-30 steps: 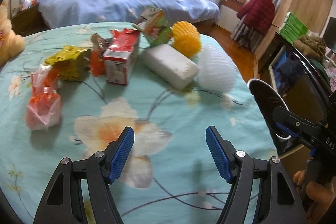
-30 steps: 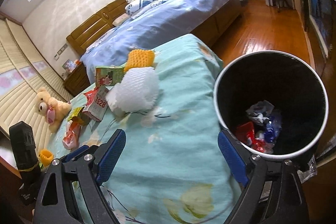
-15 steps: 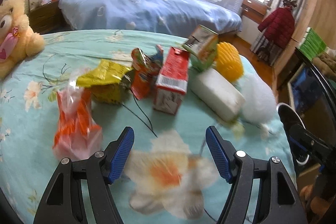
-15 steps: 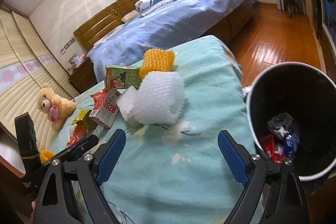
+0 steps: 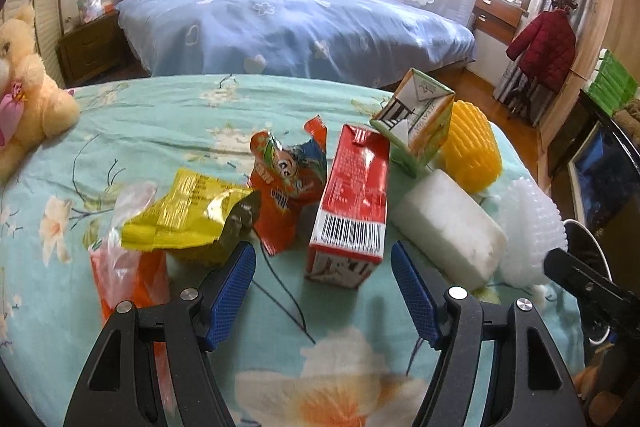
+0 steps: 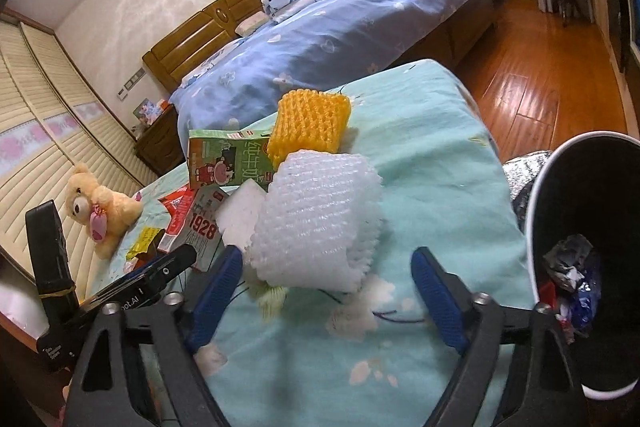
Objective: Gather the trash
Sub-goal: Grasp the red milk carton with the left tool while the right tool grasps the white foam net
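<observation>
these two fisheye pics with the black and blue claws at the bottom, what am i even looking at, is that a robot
No robot here: a person holds one clamp-like gripper in each hand, with a camera on each looking forward along its fingers. One picture comes from the left gripper, the other from the right gripper. Both are open and hold nothing.

They hover over a teal flowered bedspread strewn with trash: a red carton, a green carton, a yellow wrapper, an orange snack bag, a white foam block, a yellow foam net and a white foam net. A teddy bear sits further off.

At the bed's edge stands a black trash bin that already holds some scraps.
</observation>
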